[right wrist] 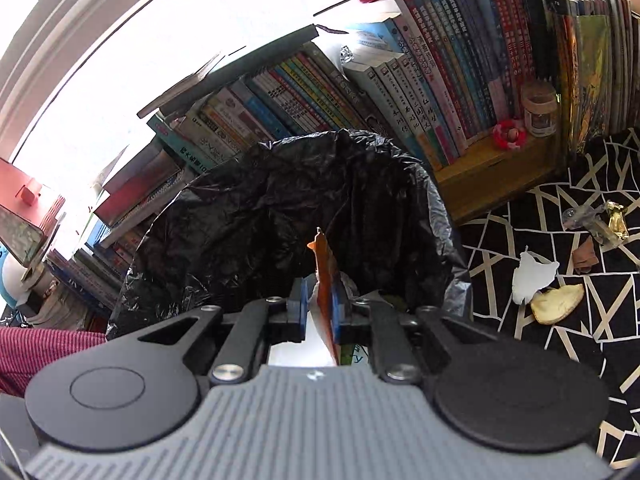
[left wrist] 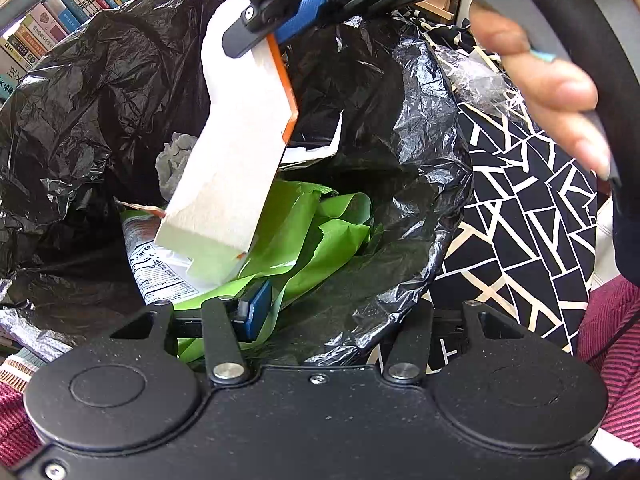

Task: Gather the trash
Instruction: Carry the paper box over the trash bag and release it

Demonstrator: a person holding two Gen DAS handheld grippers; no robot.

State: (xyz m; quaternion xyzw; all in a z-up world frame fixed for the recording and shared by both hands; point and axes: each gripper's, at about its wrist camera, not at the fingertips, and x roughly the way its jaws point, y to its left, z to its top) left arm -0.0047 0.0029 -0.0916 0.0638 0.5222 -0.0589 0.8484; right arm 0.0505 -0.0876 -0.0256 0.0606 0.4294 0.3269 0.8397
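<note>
Done so far: the black trash bag (left wrist: 100, 92) already holds green paper (left wrist: 320, 232), a printed wrapper (left wrist: 160, 268) and a crumpled tissue (left wrist: 176, 160).
In hand: my right hand-held gripper (right wrist: 320, 304) hangs over the bag mouth with a flat white-and-orange packet (left wrist: 236, 168) between its narrow jaws; whether the blue pads still pinch it I cannot tell (the packet looks close to slipping free).
Left side: my left hand-held gripper (left wrist: 256, 312) is narrowly set at the bag's near rim, 6 o'clock in its own view; green paper lies at its blue pad, but what it grips, if anything, I cannot tell.
Packet's place: it dangles at 12 o'clock in the left wrist view, lower end inside the bag, just above the green paper.
Packet's look: stiff, flat, white on its face, a thin orange edge, a notch cut in the bottom corner.
Left to do: on the patterned cloth (right wrist: 560, 340) at 3 o'clock in the right wrist view lie a white scrap (right wrist: 532, 276), a yellowish peel (right wrist: 558, 304), a brown scrap (right wrist: 584, 256), a clear wrapper (right wrist: 584, 216) and gold foil (right wrist: 616, 216).
Judgement: roughly midway.
</note>
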